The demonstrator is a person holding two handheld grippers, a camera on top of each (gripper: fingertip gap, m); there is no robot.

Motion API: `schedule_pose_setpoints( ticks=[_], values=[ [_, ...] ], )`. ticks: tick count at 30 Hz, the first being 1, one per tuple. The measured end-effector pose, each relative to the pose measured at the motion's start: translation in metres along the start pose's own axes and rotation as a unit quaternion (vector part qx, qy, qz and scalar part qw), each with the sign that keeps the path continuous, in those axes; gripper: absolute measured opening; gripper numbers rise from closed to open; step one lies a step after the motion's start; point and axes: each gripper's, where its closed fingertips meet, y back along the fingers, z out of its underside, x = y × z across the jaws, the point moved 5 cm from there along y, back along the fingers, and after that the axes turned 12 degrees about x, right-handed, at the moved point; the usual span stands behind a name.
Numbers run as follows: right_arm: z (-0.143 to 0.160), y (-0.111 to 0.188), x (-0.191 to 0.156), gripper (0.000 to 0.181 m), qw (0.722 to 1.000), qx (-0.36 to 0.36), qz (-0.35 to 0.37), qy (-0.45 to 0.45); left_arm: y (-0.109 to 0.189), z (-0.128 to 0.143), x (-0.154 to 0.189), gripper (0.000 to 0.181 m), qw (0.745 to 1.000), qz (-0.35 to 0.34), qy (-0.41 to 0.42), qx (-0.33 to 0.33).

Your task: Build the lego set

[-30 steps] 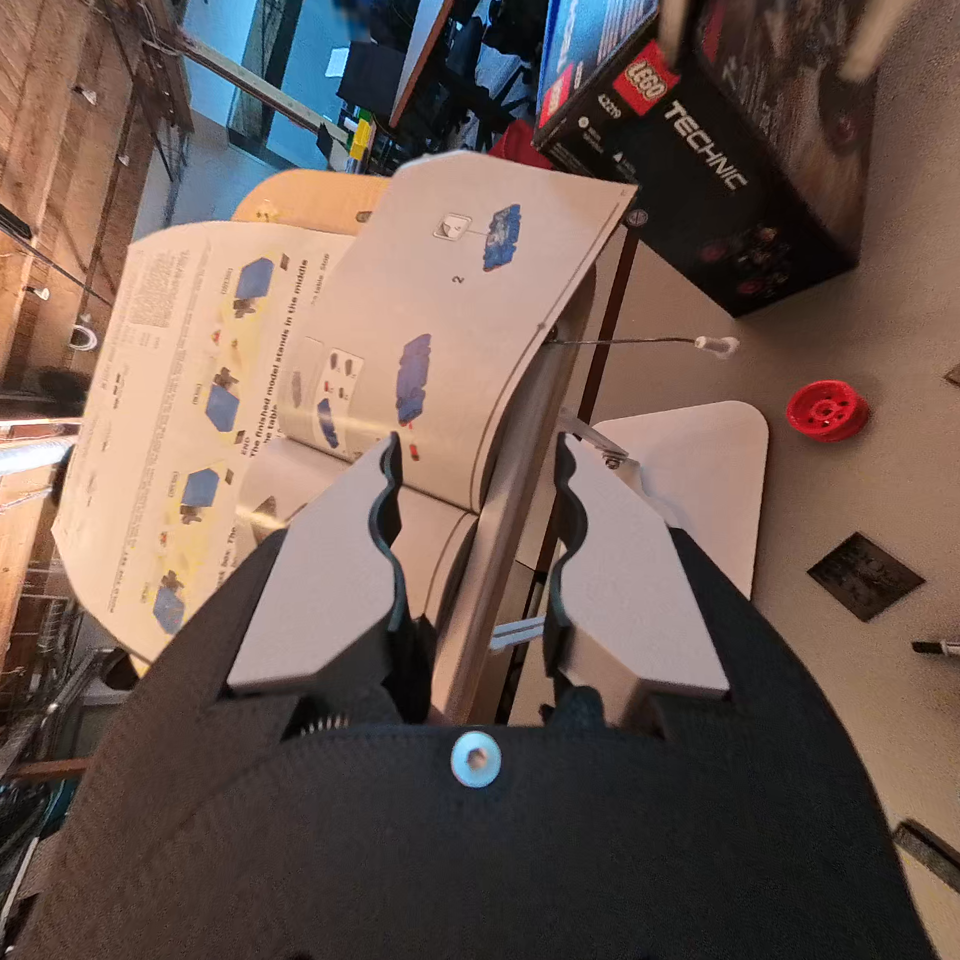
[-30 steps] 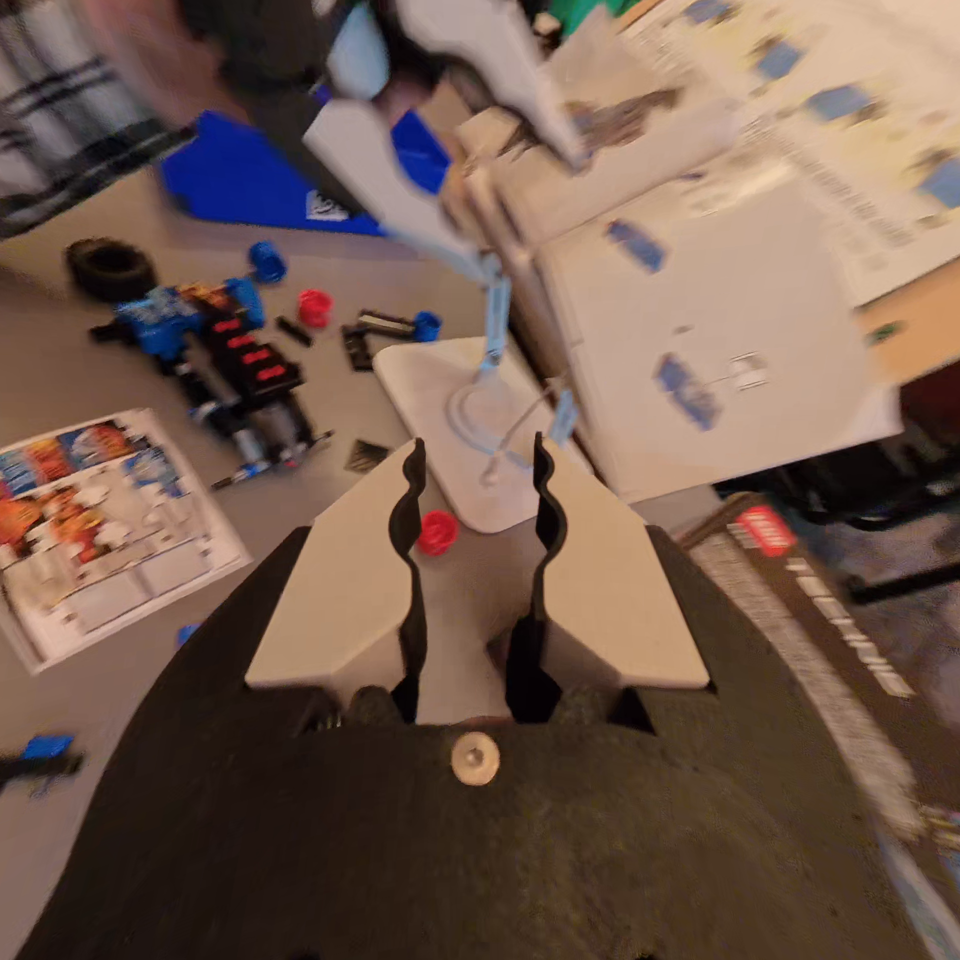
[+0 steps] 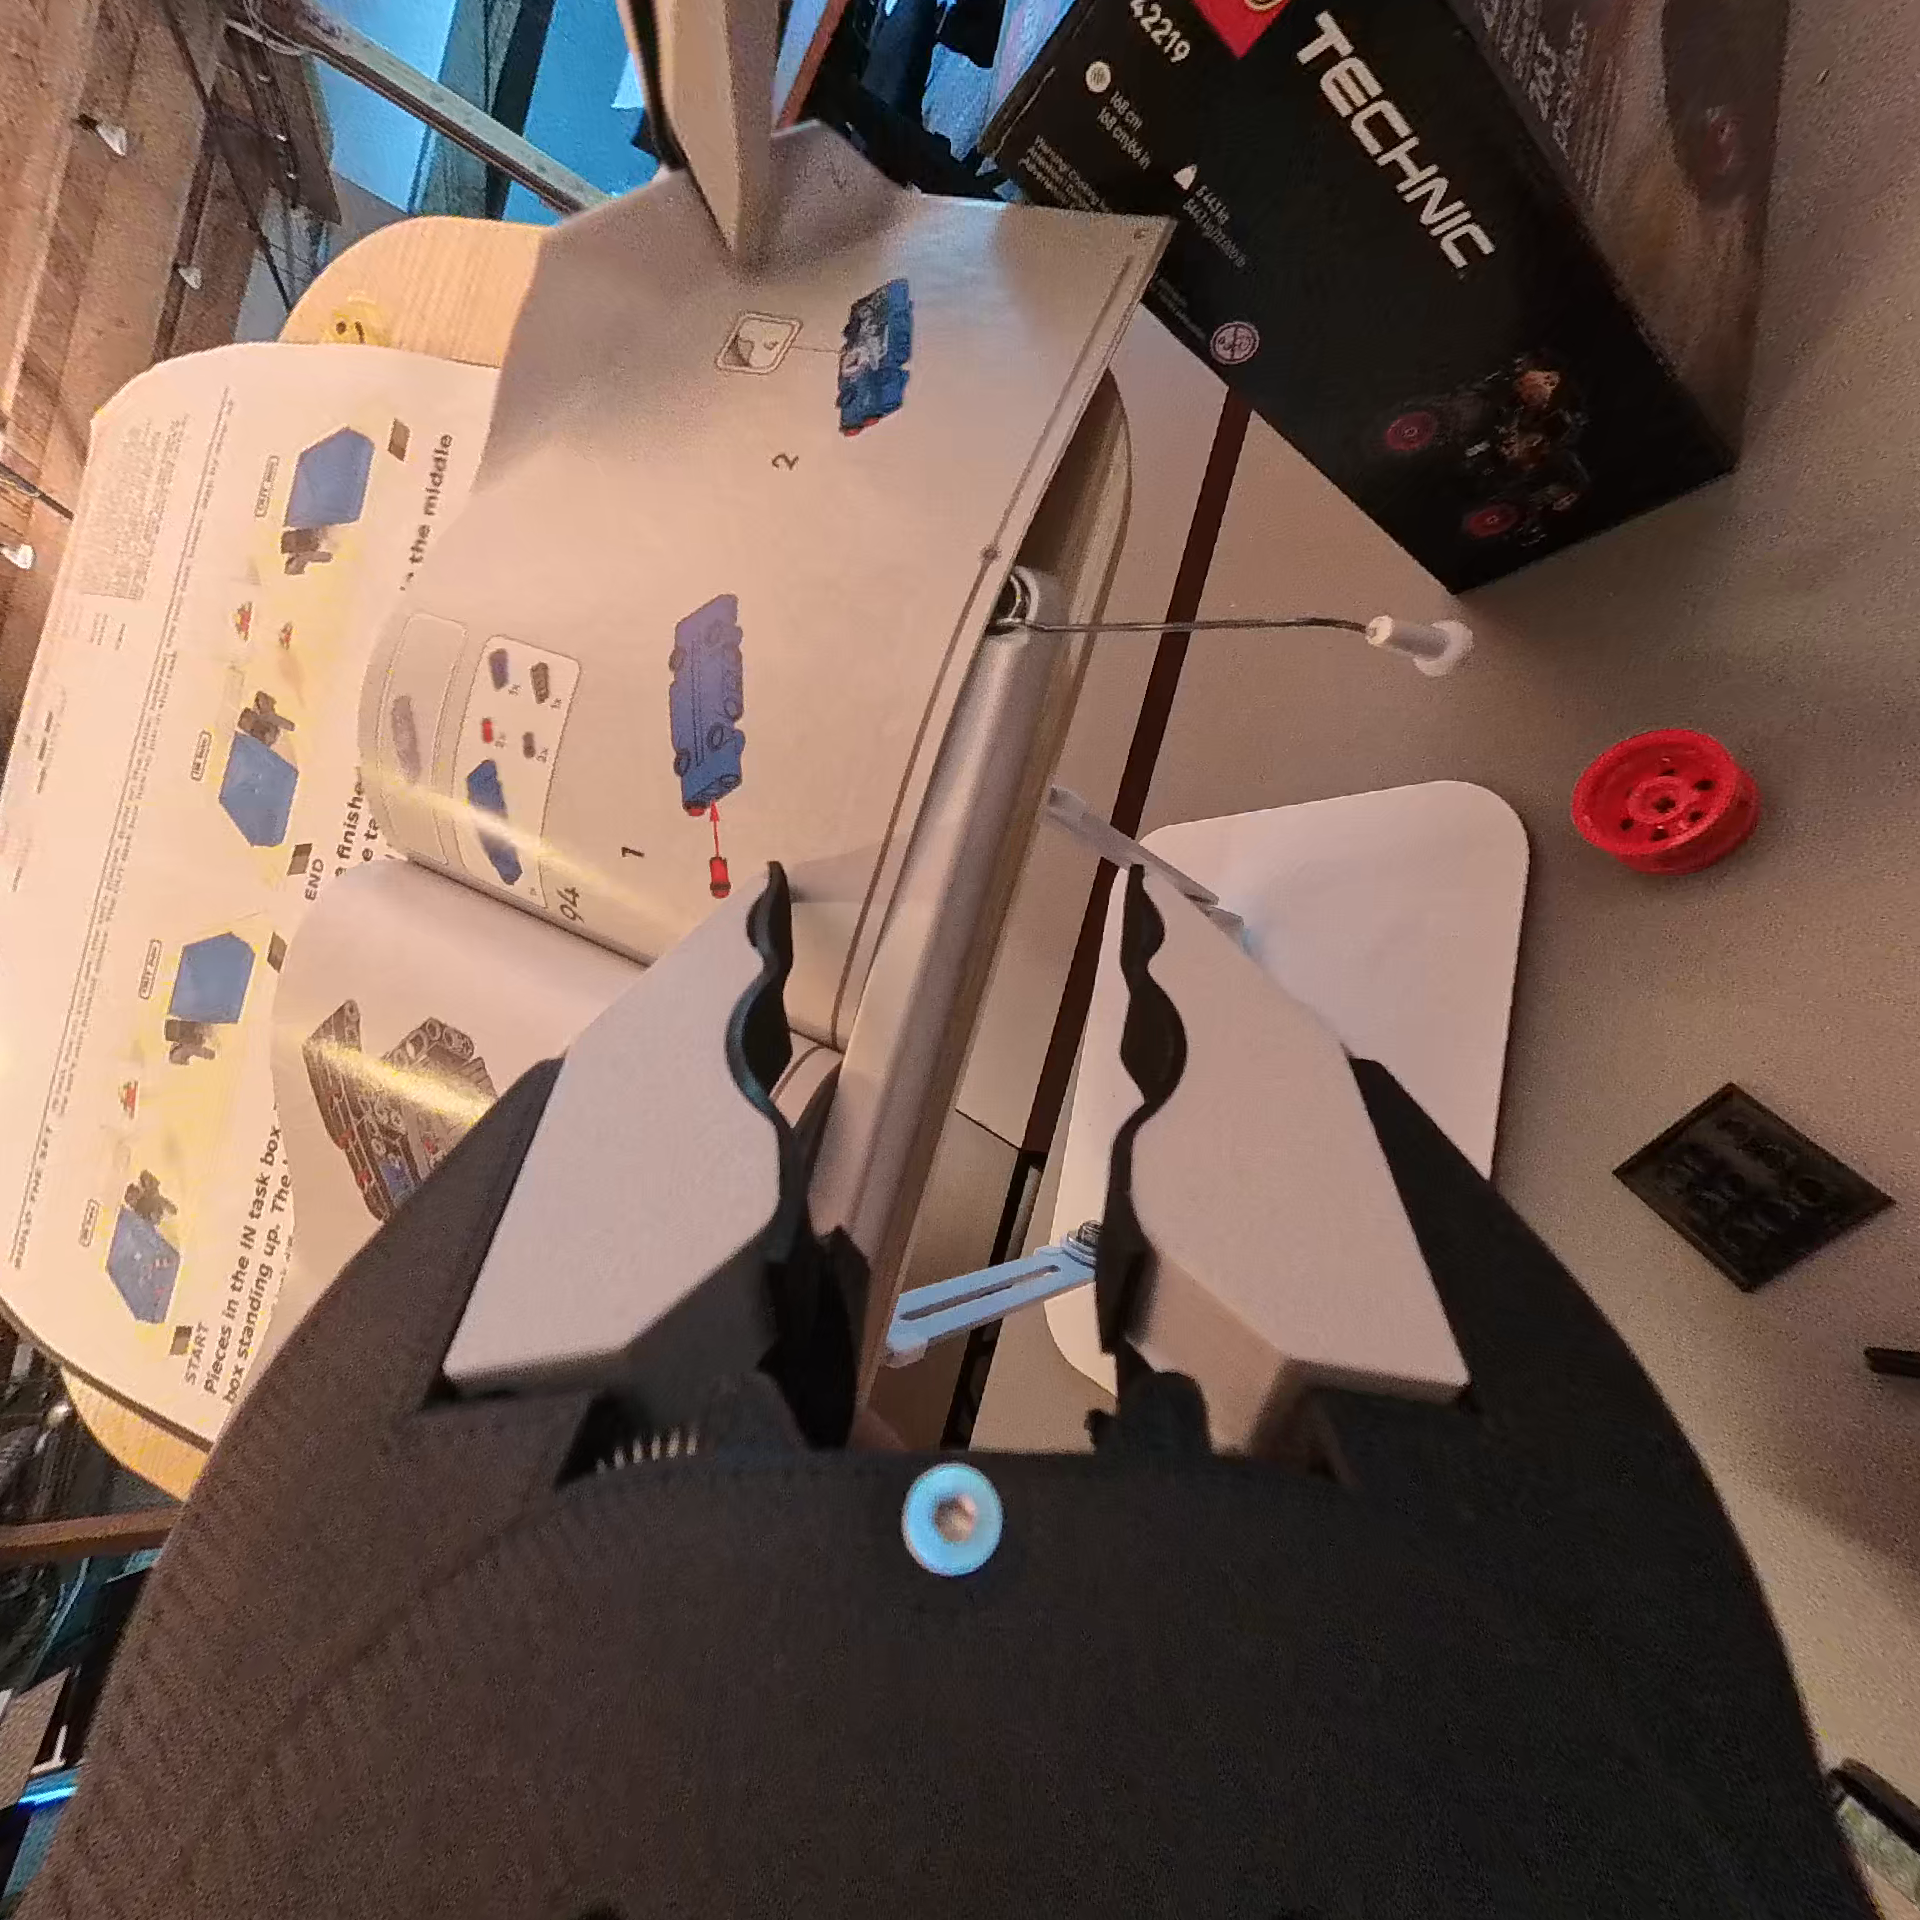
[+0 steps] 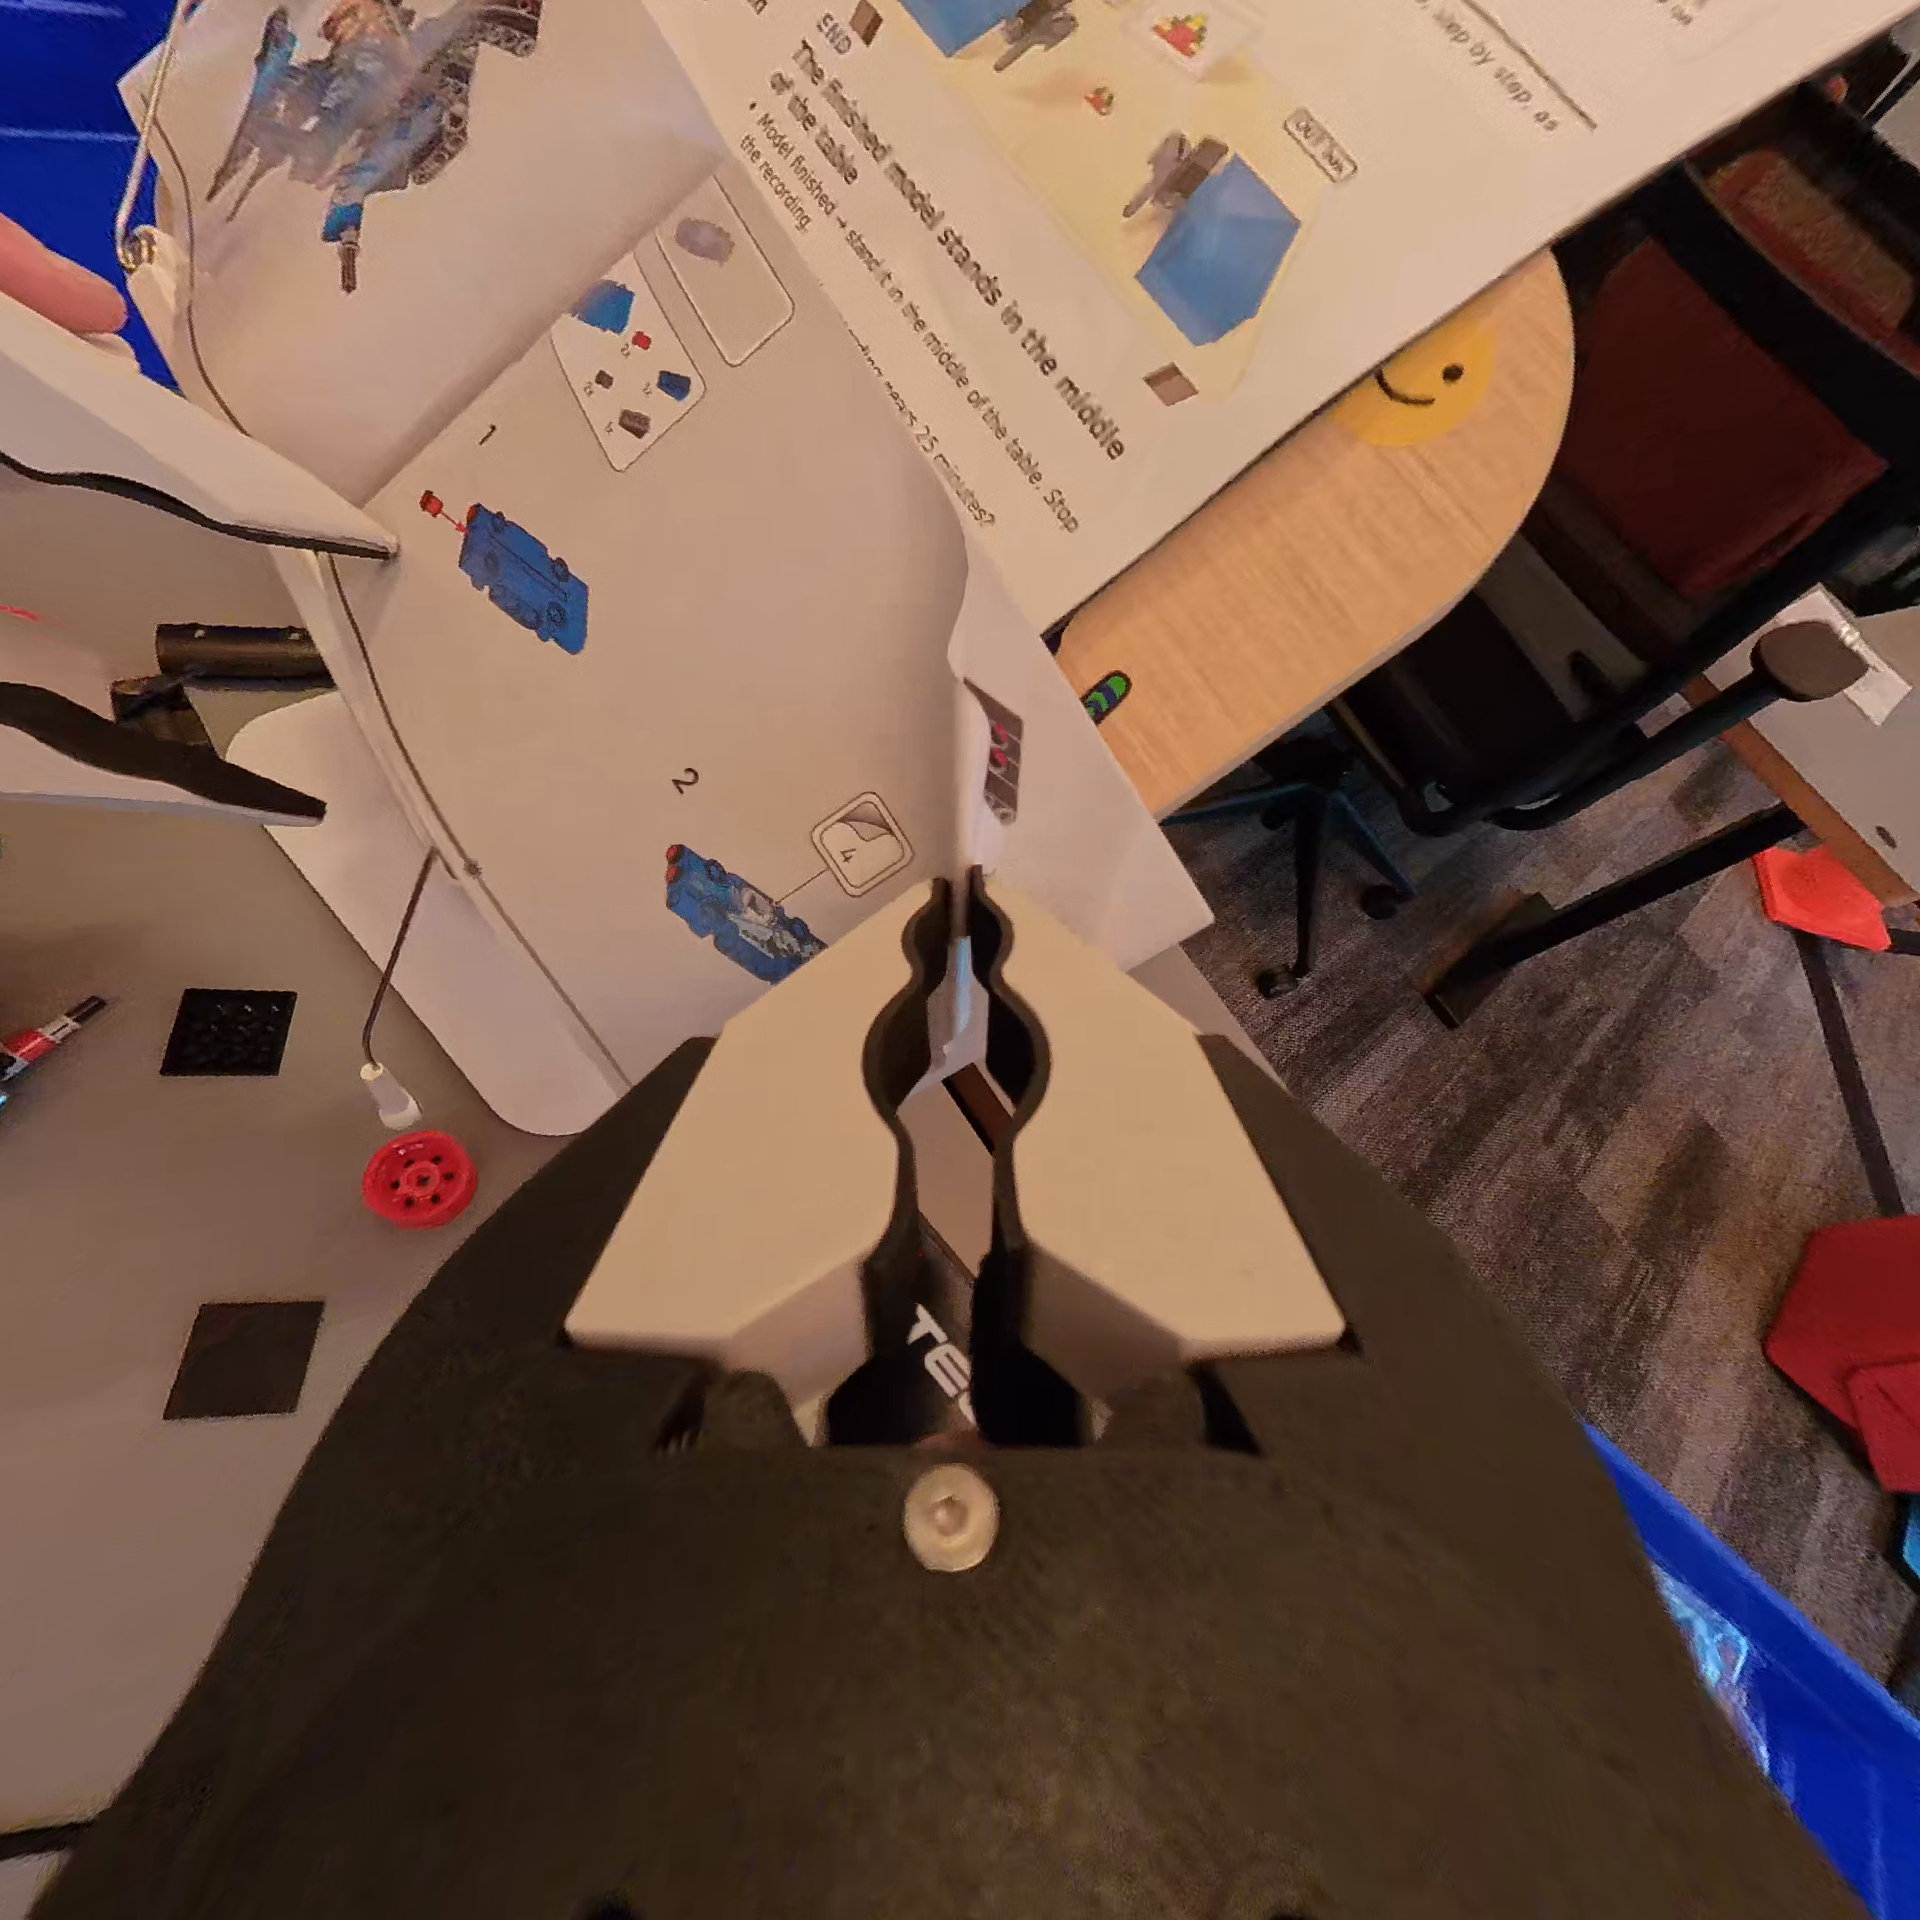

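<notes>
My right gripper [image 4: 958, 894] has its jaws pinched nearly together on the corner of a page of the instruction booklet [image 4: 665, 644], the paper edge caught between the tips at 12 o'clock in my right wrist view. The booklet stands open on a white book stand [image 3: 1351, 935], and it fills most of that view from 9 to 1 o'clock. A wire page holder [image 4: 390, 987] hangs off the stand at 9 o'clock, its white tip just above a red wheel hub [image 4: 420, 1181] on the grey table [image 4: 125, 1195]. Two black flat plates [image 4: 229, 1032] lie further left, well apart from the hub. A large printed sheet [image 4: 1091, 187] spreads behind the booklet toward 1 o'clock, over a wooden round table [image 4: 1351, 561].

My left gripper [image 3: 951, 894] is wide open and holds nothing; the stand's edge and the booklet's spine sit between its fingers, so the stand blocks my line ahead. In the left wrist view the right gripper's finger [image 3: 727, 114] comes down at 12 o'clock onto the page's top edge. The black set box [image 3: 1507, 260] lies at 1 o'clock, the red hub at 3 o'clock, one black plate below it at 4 o'clock. In the right wrist view, a blue bin [image 4: 1787, 1704] shows at 4 o'clock, and a chair base [image 4: 1340, 831] stands on the carpet at 2 o'clock.
</notes>
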Motion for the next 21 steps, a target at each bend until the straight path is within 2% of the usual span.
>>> schedule_pose_setpoints(
  ticks=[10, 16, 21],
  values=[
    [-0.032, 0.016, -0.02, 0.0, 0.996, 0.048, -0.069, -0.025, 0.005, 0.001, -0.006, 0.058, 1.0, -0.006, 0.008, 0.006],
    [-0.069, 0.021, -0.051, 0.0, 0.975, 0.101, -0.175, -0.09, 0.01, 0.001, -0.012, 0.059, 1.0, -0.015, 0.019, 0.014],
    [-0.099, 0.018, -0.071, 0.0, 0.957, 0.134, -0.225, -0.121, 0.016, -0.008, -0.023, 0.069, 0.997, -0.043, 0.041, 0.051]
  ],
)
